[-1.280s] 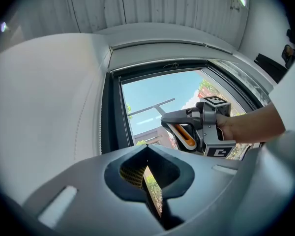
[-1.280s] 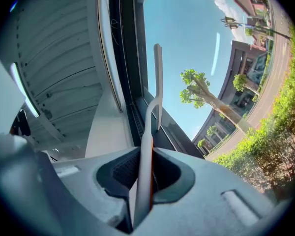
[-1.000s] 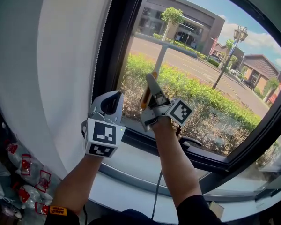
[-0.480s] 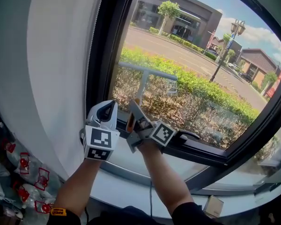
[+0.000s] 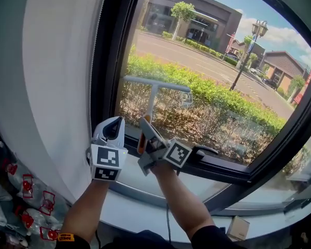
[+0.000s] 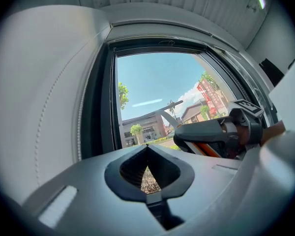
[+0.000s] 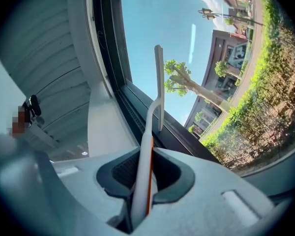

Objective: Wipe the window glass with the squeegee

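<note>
Right tool [image 5: 146, 134] pinches the white-and-orange handle of the squeegee [image 5: 154, 87], whose stem rises from just above the bottom rail of the window frame [image 5: 217, 168] to a blade lying crosswise on the lower part of the window glass [image 5: 212, 61], its long axis roughly parallel to that rail; whether the rubber touches the pane cannot be told. Left tool [image 5: 113, 128], jaws pressed together on nothing, hangs just above the same rail at its left end, farther from the blade. Any stroke looks to fall to the right tool, with little glass left between blade and rail
</note>
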### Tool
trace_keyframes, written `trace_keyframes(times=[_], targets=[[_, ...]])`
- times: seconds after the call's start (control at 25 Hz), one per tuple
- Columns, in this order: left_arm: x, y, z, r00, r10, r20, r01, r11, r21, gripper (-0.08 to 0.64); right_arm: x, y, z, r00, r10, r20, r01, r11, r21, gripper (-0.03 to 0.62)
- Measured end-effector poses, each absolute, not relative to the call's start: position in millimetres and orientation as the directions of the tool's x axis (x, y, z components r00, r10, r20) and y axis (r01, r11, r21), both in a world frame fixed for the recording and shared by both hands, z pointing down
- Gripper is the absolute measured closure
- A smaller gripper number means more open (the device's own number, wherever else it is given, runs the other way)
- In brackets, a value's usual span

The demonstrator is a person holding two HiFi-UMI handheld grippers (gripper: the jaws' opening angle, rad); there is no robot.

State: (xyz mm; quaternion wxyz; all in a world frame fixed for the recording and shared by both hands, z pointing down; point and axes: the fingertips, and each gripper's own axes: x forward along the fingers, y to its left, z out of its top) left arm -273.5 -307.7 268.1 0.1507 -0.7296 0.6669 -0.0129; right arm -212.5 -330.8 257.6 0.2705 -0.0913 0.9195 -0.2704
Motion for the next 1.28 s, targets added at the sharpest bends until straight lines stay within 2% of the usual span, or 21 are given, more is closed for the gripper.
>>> trace_keyframes(times=[0.16,0.44,0.76,1.0,1.28], targets=[[-263.6,-311.8,248.3,0.123,-0.966,-0.226,-0.967,-0.065,-0.246,0.545,-199.6,-320.2,223.3,-0.833,-0.262,-0.487,-0.007,0.885,-0.465,0.545],[-232.7,-310.4,180.0,0.167,-0.925,-0.341,-0.949,-0.057,-0.311,0.545,-164.9,-324.5,115.9,-0.813,-0.164,-0.559,0.009,0.956,-0.294,0.545],[-208.6,-311.7,116.0,0.180,-0.886,-0.426,-0.939,-0.026,-0.342,0.545,-122.6,-346.5,14.2,-0.764,-0.123,-0.633,0.021,0.976,-0.215,0.545],[-197.7,-310.2,81.0,0.183,-0.863,-0.470,-0.936,-0.007,-0.352,0.545,-106.6,-360.4,-5.3,-0.744,-0.126,-0.656,0.041,0.972,-0.232,0.545],[-181.0,-319.9,108.7,0.202,-0.887,-0.415,-0.932,-0.044,-0.359,0.545,-107.3,-356.3,14.0,-0.750,-0.113,-0.652,0.073,0.965,-0.251,0.545]])
